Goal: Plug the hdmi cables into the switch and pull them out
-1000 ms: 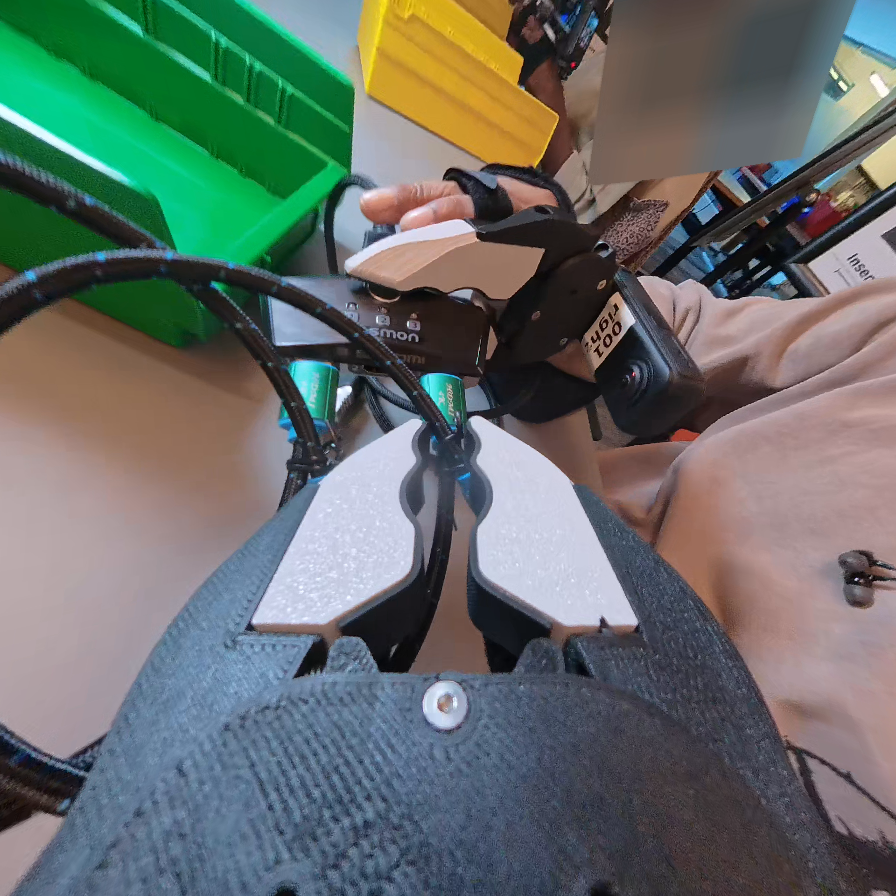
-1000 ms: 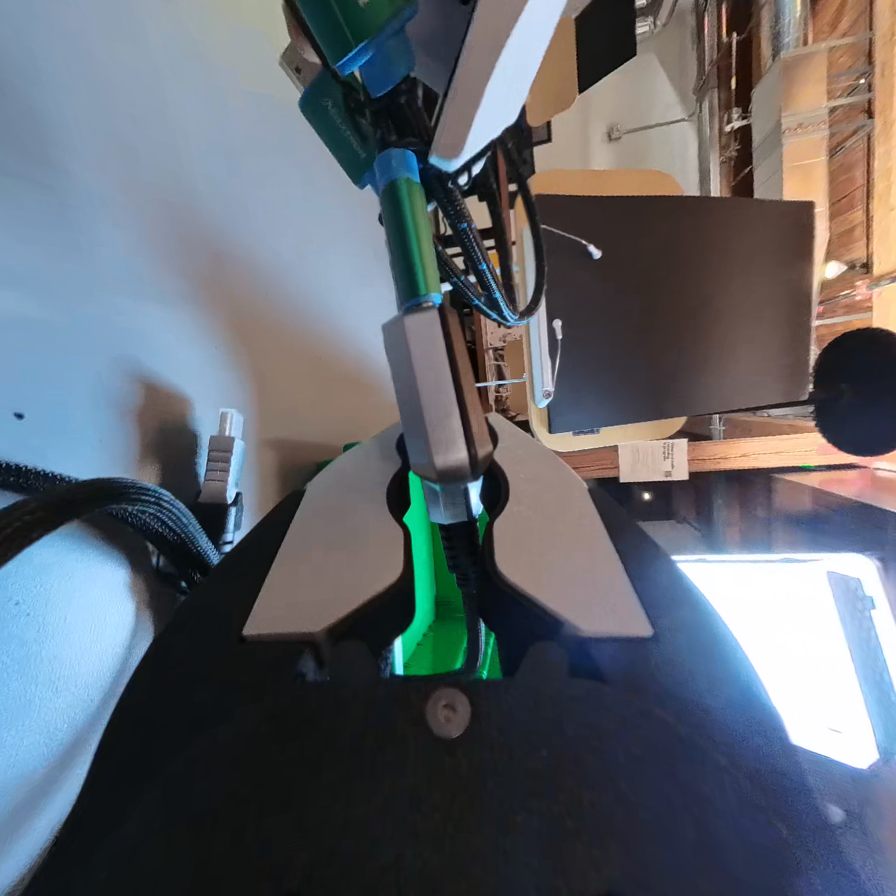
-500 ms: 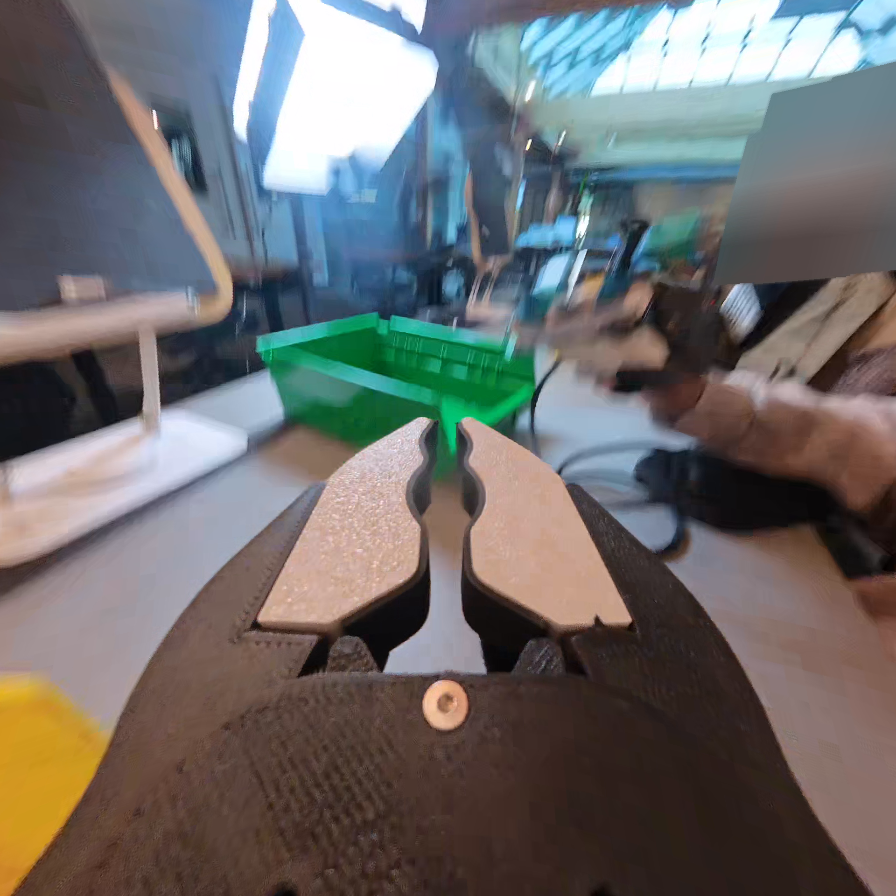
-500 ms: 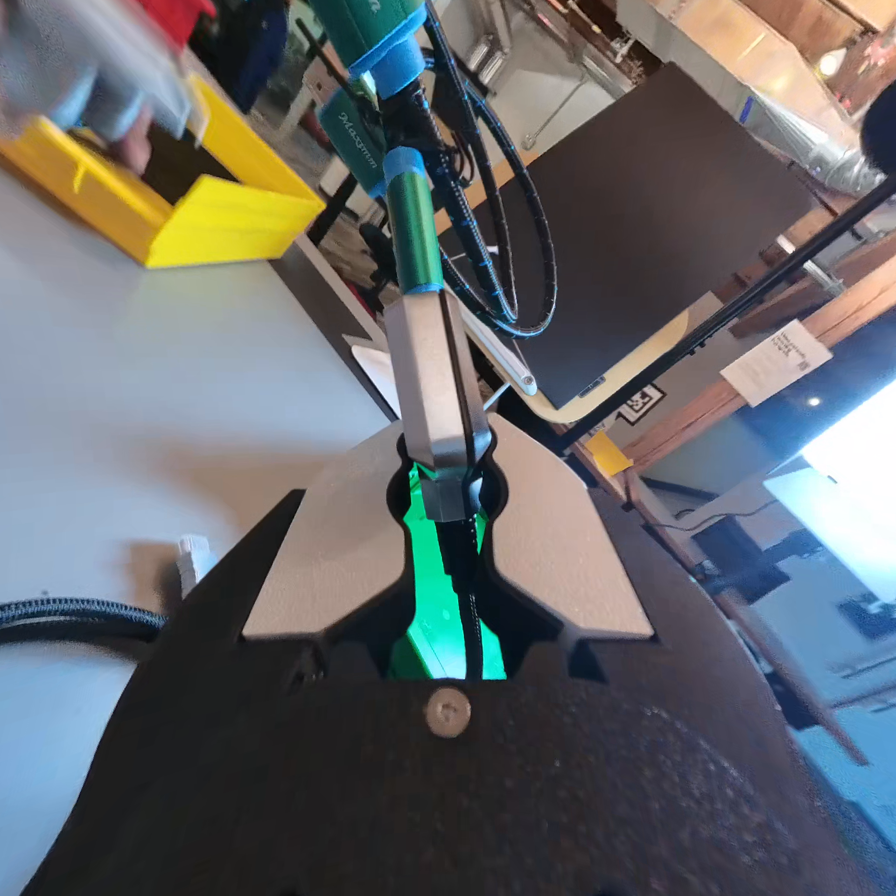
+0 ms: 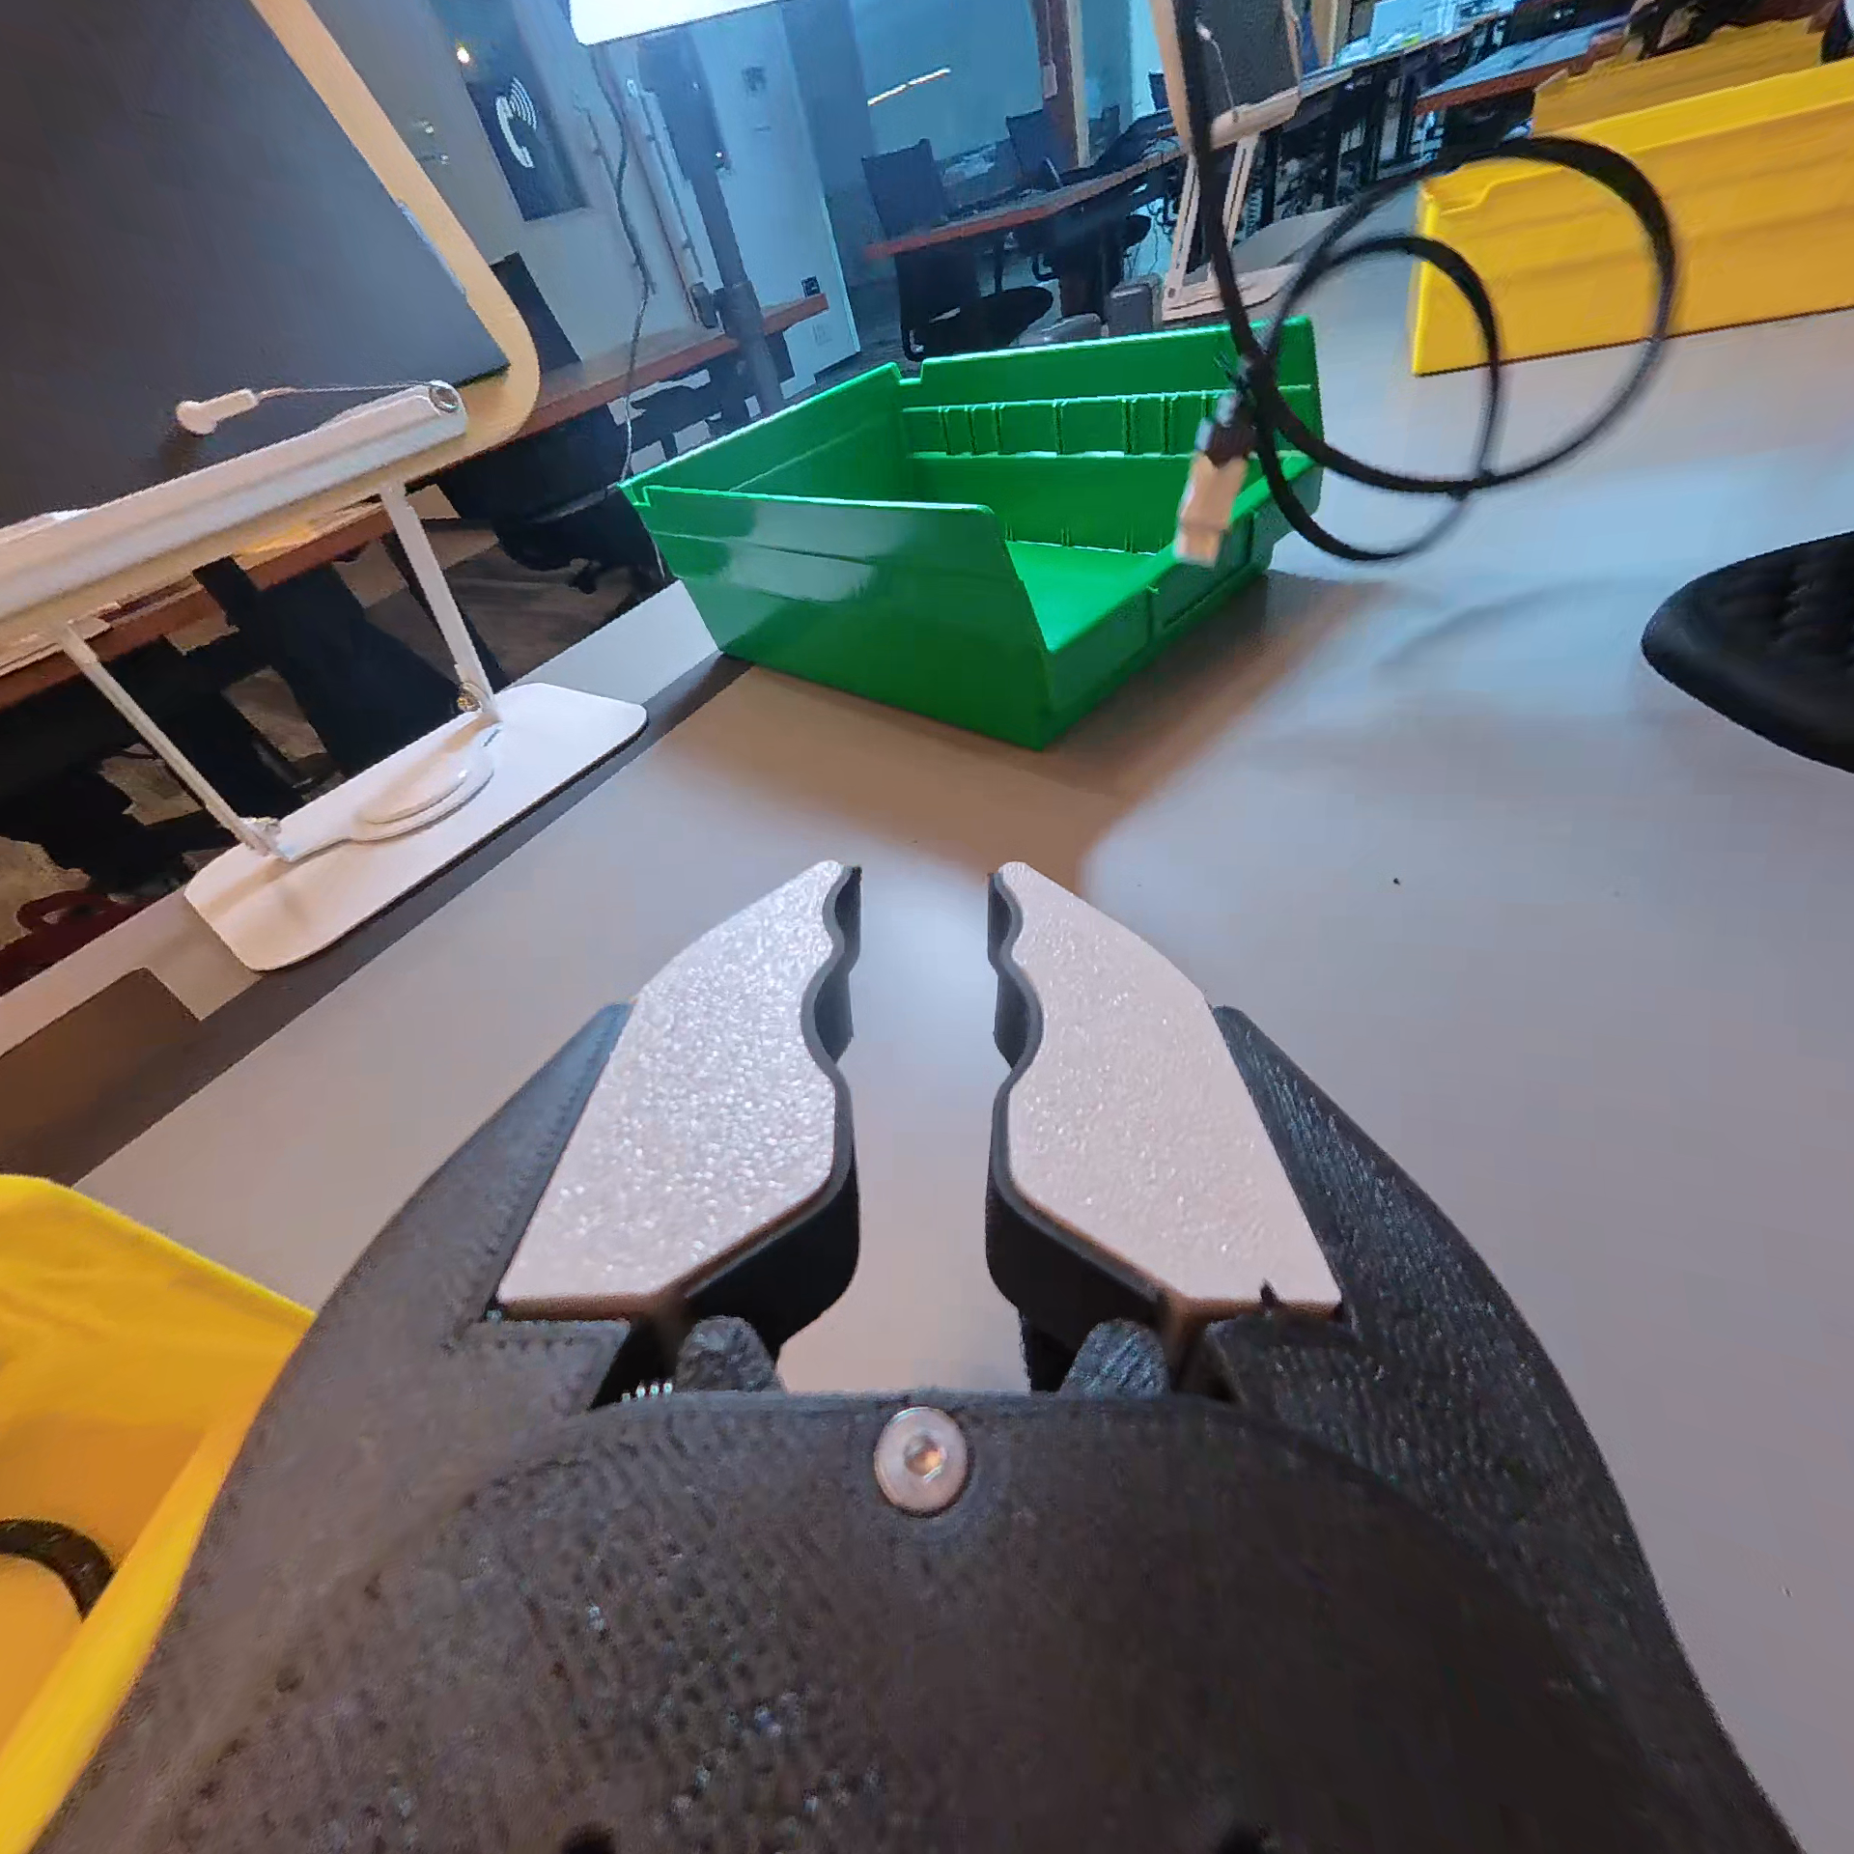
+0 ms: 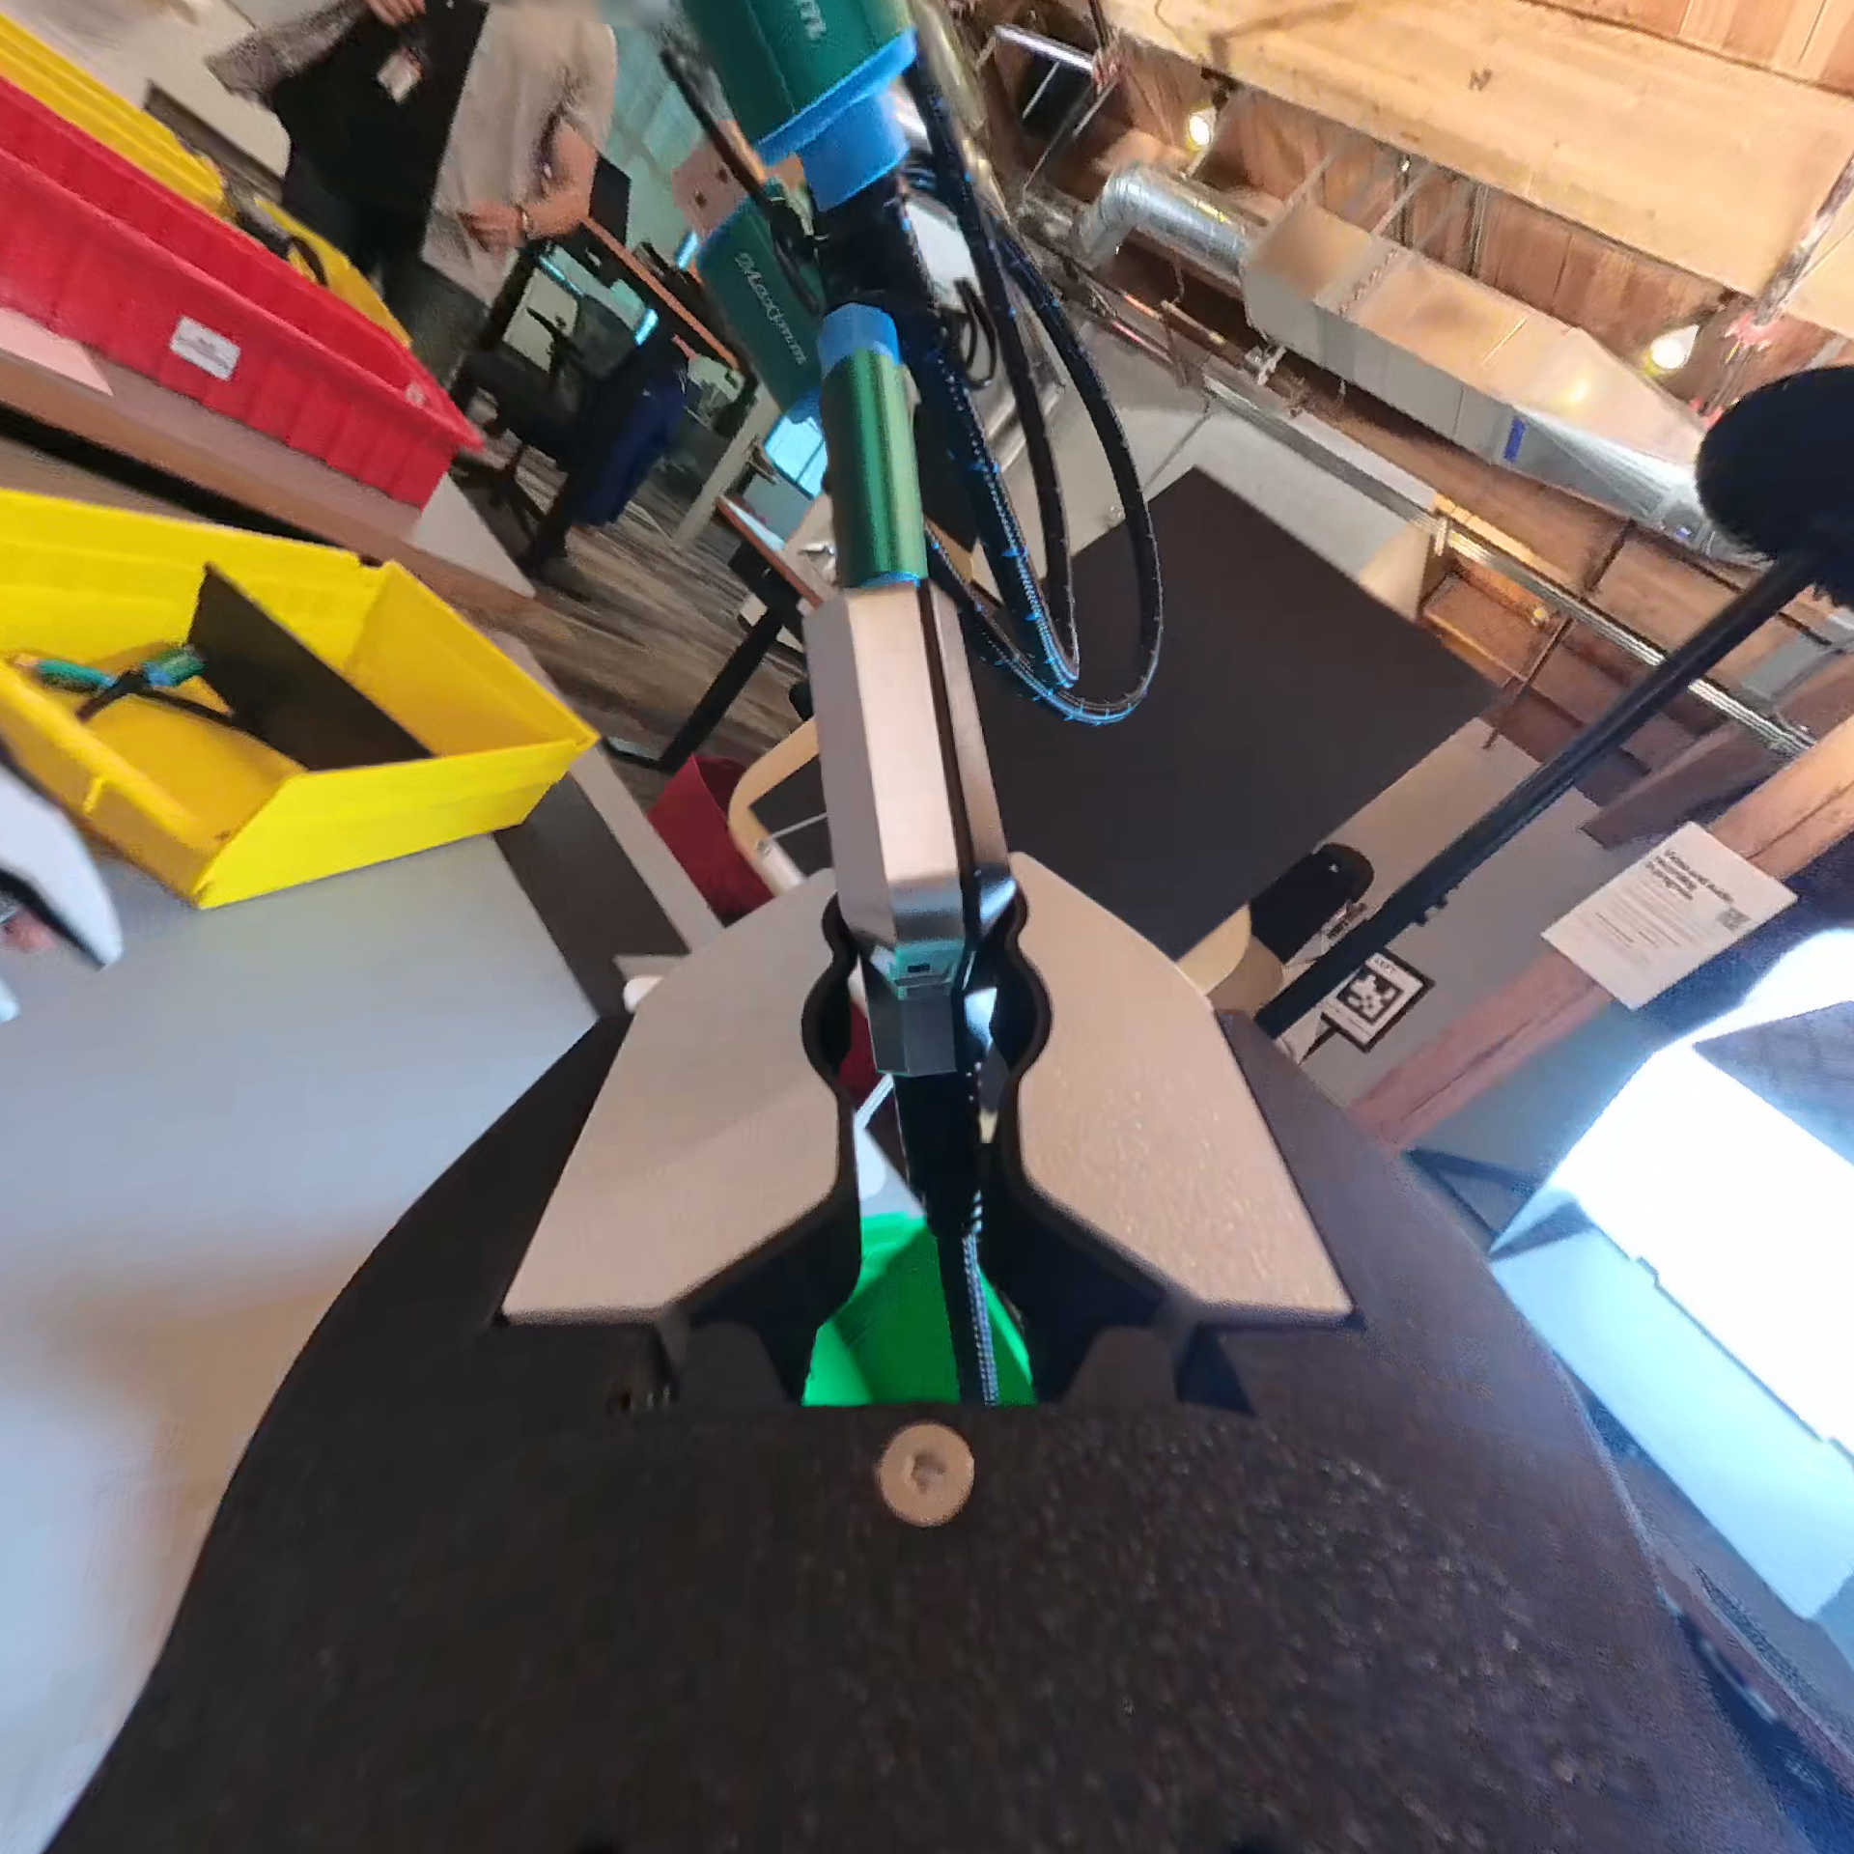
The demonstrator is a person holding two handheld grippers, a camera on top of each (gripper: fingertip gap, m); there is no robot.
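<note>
My right gripper (image 6: 923,903) is shut on the silver and black hdmi switch (image 6: 893,742) and holds it up in the air. A green-sleeved hdmi plug (image 6: 873,472) sits in the switch's far end. Two more green plugs (image 6: 762,291) and black braided cable loops (image 6: 1099,562) hang beyond it. My left gripper (image 5: 923,883) is open and empty, low over the grey table (image 5: 1405,1003). In the left wrist view, a silver hdmi plug (image 5: 1204,492) dangles on black cable loops (image 5: 1565,331) above the green bin (image 5: 903,592).
A white lamp base (image 5: 421,803) stands at the table's left edge. Yellow bins sit at the far right (image 5: 1645,201) and near left (image 5: 90,1405). Another yellow bin (image 6: 301,742) holds cables. Red bins (image 6: 201,331) and a person (image 6: 451,130) are beyond. Tip to tip, the grippers are about 30 cm apart.
My left gripper let go of the braided cable, swung away from the switch and opened wider. My right gripper lifted the switch, with its cables hanging from it, and turned over the table.
</note>
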